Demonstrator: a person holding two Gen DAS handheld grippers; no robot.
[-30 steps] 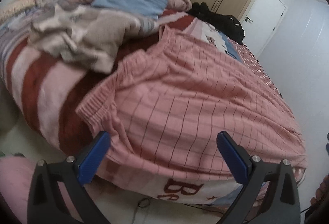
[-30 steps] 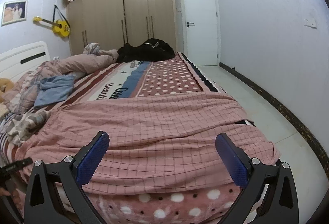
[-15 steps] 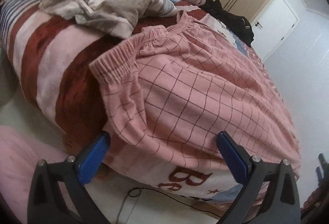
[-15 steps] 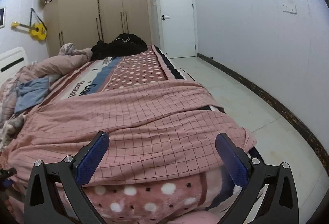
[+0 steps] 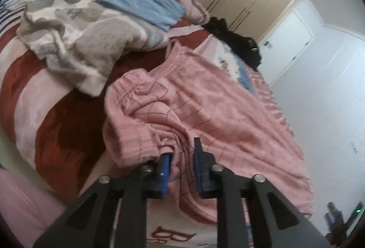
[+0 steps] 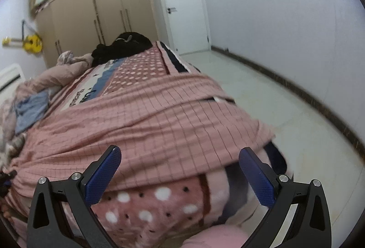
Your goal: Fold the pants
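Pink checked pants [image 5: 216,102] lie spread across the bed, with the elastic waistband at the left end. My left gripper [image 5: 182,156] is shut on a bunch of the pants' cloth near the waistband at the bed's near edge. In the right wrist view the pants [image 6: 146,120] drape over the bed's end, their leg hems hanging near the right side. My right gripper [image 6: 180,163] is open, its blue pads just below the pants' near edge, one on each side of the cloth.
A grey-and-white garment [image 5: 75,42] and a blue garment [image 5: 146,4] lie piled behind the waistband. A black bag [image 6: 123,45] sits at the bed's far end. A wardrobe [image 6: 95,13], a door [image 6: 184,11] and tiled floor [image 6: 296,115] are beyond.
My left gripper has closed on the pants' cloth by the waistband and bunched it. My right gripper has moved in closer to the pants' near edge and stays open.
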